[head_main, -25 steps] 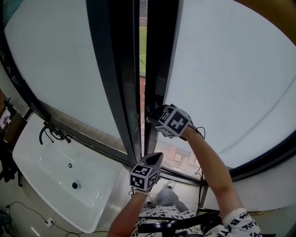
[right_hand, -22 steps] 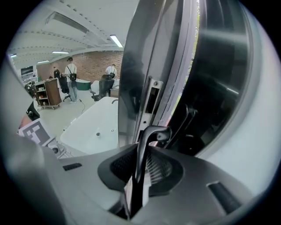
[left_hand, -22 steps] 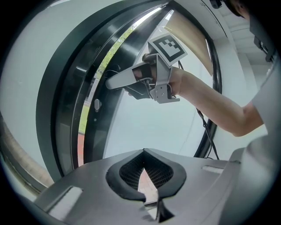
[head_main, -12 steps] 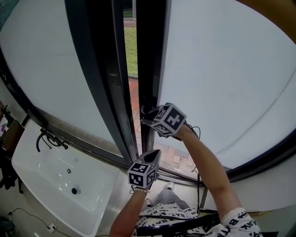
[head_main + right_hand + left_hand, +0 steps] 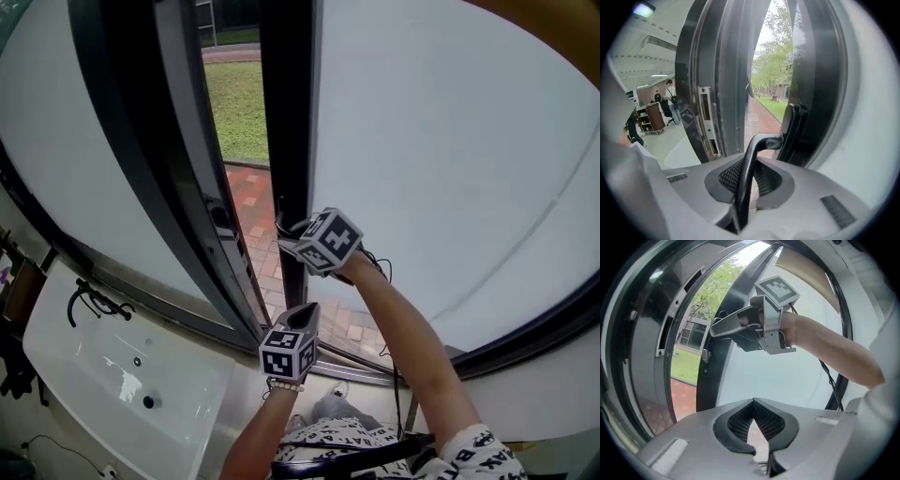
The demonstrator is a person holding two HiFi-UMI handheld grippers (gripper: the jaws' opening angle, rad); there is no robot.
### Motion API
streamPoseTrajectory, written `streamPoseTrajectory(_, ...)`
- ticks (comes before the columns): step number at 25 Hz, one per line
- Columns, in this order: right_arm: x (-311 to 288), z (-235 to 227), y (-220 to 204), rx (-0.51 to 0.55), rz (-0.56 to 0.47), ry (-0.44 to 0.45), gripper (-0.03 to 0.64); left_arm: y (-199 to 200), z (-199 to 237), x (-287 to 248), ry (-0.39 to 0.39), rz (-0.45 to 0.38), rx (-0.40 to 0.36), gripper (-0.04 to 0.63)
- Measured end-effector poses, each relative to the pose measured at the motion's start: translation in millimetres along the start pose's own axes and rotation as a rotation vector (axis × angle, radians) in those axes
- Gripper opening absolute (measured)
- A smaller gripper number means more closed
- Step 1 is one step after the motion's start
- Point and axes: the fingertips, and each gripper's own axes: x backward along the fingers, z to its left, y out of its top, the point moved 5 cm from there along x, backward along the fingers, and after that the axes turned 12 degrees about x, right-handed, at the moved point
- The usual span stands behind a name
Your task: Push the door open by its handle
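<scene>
Door (image 5: pixel 441 150) fills most of the head view. It is a tall frosted-glass leaf in a dark metal frame, standing partly open beside the neighbouring panel (image 5: pixel 66 141). Grass (image 5: pixel 234 103) and brick paving (image 5: pixel 248 202) show through the gap between them.

We judge the door heavy and stiff, slow to start and slow to stop on its hinges. A steady push should suit it better than a jolt, and the glass is no place to press.

The handle (image 5: pixel 754 152) is a dark lever on the door's free edge, where a push turns the door most easily. It looks smooth and likely slippery, so we would hold its straight part squarely.

The right claw (image 5: pixel 748 187) does that now, drawn narrow with one pad on each side of the lever. The left claw (image 5: pixel 752 427) hangs lower, clear of the door, pinched together on nothing.

A second ago the gap was a thin sliver with only a strip of green. Now it is much wider and the paving is plain to see. The right claw has kept its hold on the lever as the door swung outward.
</scene>
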Motion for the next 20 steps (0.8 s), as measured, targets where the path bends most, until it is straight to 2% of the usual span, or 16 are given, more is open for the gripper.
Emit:
streamPoseTrajectory(5,-3.1,-29.2,-6.6,-0.010,0.017,-0.014,0.057,9.9,-1.1,-23.5,-0.001,-0.001,-0.002,-0.015)
streamPoseTrajectory(12,0.2,-89.1,-20.8,-0.035,0.040,-0.067,0.052,39.0,1.9,-60.2,0.063,-0.045,-0.009,-0.014)
streamPoseTrajectory(20,-1.8,-156.0,-47.9,-0.089,0.060,-0.112,0.049,42.3,14.9,-81.3,0.137,-0.071,0.011,-0.014)
